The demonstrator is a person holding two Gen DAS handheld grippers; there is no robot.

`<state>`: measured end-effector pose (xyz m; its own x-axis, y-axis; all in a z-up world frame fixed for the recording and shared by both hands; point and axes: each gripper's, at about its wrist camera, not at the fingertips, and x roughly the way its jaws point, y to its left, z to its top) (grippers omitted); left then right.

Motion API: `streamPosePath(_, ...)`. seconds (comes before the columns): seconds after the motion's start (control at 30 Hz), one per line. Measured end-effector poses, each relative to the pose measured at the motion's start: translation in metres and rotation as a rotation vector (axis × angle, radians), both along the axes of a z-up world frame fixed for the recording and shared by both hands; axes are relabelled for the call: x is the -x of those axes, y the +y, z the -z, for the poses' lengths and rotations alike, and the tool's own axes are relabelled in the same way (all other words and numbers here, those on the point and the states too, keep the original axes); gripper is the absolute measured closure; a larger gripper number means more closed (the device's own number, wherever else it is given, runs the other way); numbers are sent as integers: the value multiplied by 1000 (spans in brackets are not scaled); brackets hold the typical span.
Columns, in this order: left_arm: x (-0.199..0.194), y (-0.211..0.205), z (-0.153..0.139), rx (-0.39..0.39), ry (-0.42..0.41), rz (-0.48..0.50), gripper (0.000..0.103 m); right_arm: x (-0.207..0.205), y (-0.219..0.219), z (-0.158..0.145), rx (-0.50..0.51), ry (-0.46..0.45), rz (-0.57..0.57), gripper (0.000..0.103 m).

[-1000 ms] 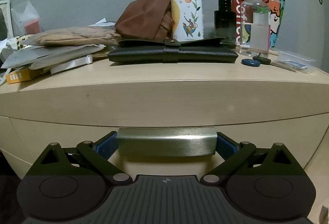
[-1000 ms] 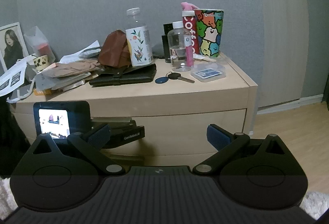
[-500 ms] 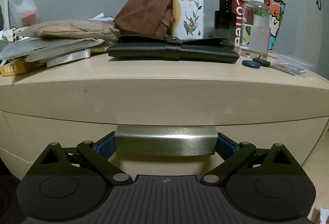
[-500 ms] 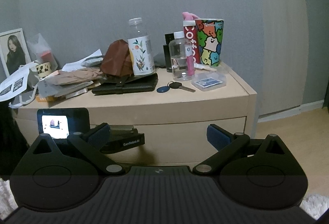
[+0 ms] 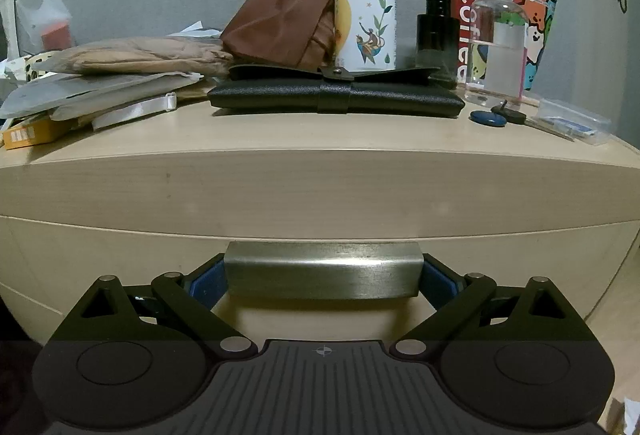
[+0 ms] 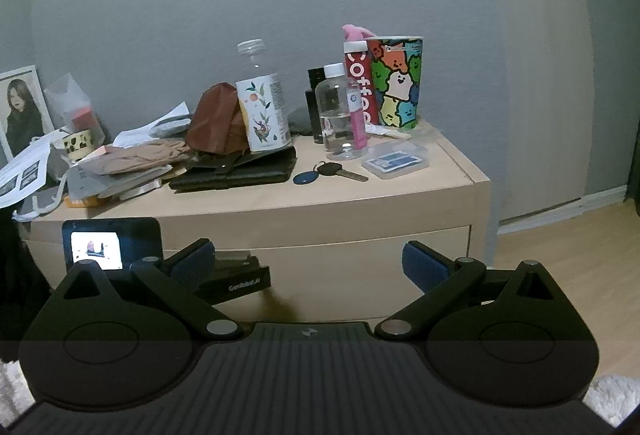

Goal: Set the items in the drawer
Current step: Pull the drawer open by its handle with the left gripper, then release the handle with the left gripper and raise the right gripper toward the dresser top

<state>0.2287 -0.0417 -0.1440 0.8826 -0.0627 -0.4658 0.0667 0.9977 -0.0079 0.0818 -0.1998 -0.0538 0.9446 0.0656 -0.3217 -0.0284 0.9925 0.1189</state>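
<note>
I am closing my left gripper (image 5: 323, 277) on the drawer handle (image 5: 322, 269) to pull it, while my right gripper (image 6: 308, 263) is hanging open and empty.

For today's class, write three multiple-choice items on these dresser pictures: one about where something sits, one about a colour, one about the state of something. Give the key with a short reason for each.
1. Where does the blue key fob lie?
A. On the floor
B. On the dresser top, between the black wallet and the clear plastic case
C. Inside the cartoon cup

2. What colour is the handle of the drawer?
A. Red
B. White
C. Brushed metal grey

3. How does the left gripper stand?
A. Its jaws sit at either end of the handle, drawer front flush
B. It holds the bottle
C. It rests on the dresser top

Key: B, the right wrist view shows the fob on the wood between the two; C, the left wrist view shows a dull metallic bar; A, blue pads flank the handle and no gap shows above the drawer.
</note>
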Motion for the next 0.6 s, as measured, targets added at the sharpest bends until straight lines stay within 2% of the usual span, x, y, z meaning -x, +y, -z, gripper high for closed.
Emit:
streamPosePath(0.27, 33, 4, 0, -2, -2, 5, 6, 2, -4, -1, -8, -13, 5, 0)
streamPosePath(0.6, 112, 12, -3, -6, 22, 9, 5, 12, -12, -4, -11, -55, 27, 0)
